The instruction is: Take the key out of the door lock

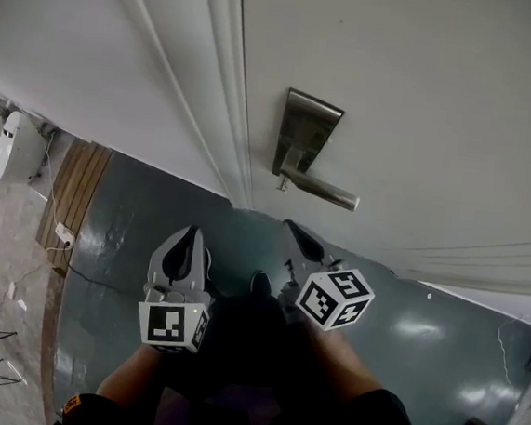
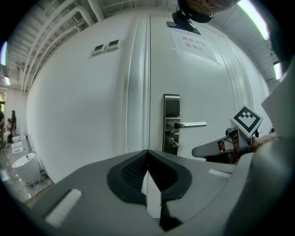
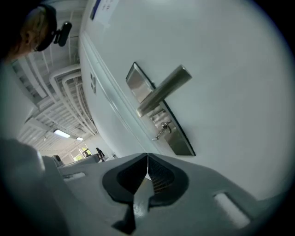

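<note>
Both grippers are empty with jaws pressed together: the left gripper [image 2: 147,156] shows only a thin seam between its pads, and the right gripper [image 3: 147,161] looks the same. Neither touches the door. The right gripper is the nearer of the two. From the left one it appears ahead and off to the right, closer to the lock. Beyond the right gripper's tips, up and a little to the right, the key [image 3: 162,130] sits in the lower part of the lock plate [image 3: 177,138], below the handle [image 3: 163,90]. The key looks to stick out from the plate towards the gripper, its long axis roughly square to the face of the door [image 3: 230,92], head end outermost. It is too small to tell how its flat is turned. The jaws would have to part first, then go forward onto the head and draw back along that axis.
</note>
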`<state>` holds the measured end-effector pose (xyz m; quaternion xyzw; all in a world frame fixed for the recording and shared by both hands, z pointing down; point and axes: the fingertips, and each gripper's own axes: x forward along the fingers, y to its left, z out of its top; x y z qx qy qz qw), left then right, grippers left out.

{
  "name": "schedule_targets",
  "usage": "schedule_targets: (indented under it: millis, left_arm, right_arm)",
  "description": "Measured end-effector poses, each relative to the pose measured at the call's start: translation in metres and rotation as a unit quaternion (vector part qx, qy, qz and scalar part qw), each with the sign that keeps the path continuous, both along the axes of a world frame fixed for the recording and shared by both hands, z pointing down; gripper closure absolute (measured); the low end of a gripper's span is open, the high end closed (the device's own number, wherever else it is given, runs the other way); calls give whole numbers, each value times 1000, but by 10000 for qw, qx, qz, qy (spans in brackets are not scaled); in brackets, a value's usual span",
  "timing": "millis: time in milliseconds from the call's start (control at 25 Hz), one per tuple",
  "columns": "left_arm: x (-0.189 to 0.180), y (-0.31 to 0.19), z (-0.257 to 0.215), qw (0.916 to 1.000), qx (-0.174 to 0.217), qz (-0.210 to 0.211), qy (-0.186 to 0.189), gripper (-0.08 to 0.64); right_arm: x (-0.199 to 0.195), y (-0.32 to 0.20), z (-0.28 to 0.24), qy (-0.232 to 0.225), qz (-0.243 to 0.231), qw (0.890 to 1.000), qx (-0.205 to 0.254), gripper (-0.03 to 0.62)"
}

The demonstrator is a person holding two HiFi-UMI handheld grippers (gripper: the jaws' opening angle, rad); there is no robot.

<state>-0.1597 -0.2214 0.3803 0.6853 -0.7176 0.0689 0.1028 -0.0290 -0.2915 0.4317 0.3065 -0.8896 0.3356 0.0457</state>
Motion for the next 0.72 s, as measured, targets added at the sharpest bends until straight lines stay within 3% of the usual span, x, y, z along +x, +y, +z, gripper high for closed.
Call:
schedule_targets:
  millis: [120, 320, 480, 720]
  left_arm:
    - [-2, -21, -1, 9994, 5, 340, 44, 541]
    - [-13, -55, 0, 9963, 11, 856, 91, 541]
    - [-19, -73, 3, 9931, -46, 1157, 191, 541]
    - [-24, -92, 5, 9890, -31, 1464, 211, 541]
  right_arm:
    - [-5, -9, 4, -503, 160, 9978, -413, 543]
    - [-15, -28, 4, -1278, 552, 9856, -956, 521]
    - [-23, -43, 1, -1580, 841, 9765, -1203, 517]
    - [-30, -59, -4, -2402, 1084, 9522, -1545, 517]
